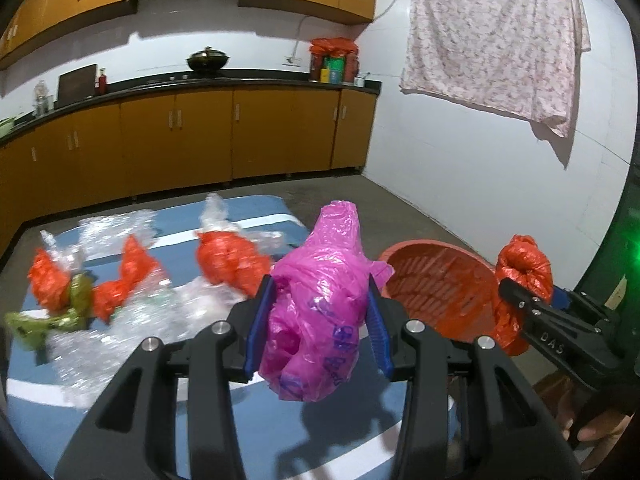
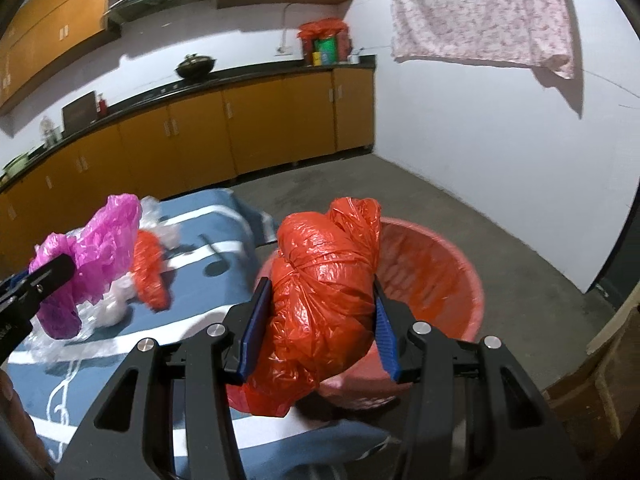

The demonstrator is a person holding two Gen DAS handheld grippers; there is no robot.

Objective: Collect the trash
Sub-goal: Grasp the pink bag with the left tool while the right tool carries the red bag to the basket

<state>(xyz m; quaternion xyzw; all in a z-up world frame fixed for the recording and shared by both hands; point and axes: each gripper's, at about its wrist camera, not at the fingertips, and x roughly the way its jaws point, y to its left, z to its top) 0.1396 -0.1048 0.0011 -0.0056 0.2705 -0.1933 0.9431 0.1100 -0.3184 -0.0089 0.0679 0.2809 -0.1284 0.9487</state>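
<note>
Left gripper (image 1: 320,320) clenched on pink bag (image 1: 320,300), right gripper (image 2: 320,324) on red bag (image 2: 324,292): carry both fully over the red basin (image 2: 448,280), seemingly empty, before letting go

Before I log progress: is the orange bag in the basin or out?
Out. The right tool grips the orange bag in the air above the basin, not yet dropped.

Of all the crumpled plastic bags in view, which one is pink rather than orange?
The pink bag clamped in the left gripper; the right gripper holds an orange bag, and the other coloured bags are orange or green.
</note>
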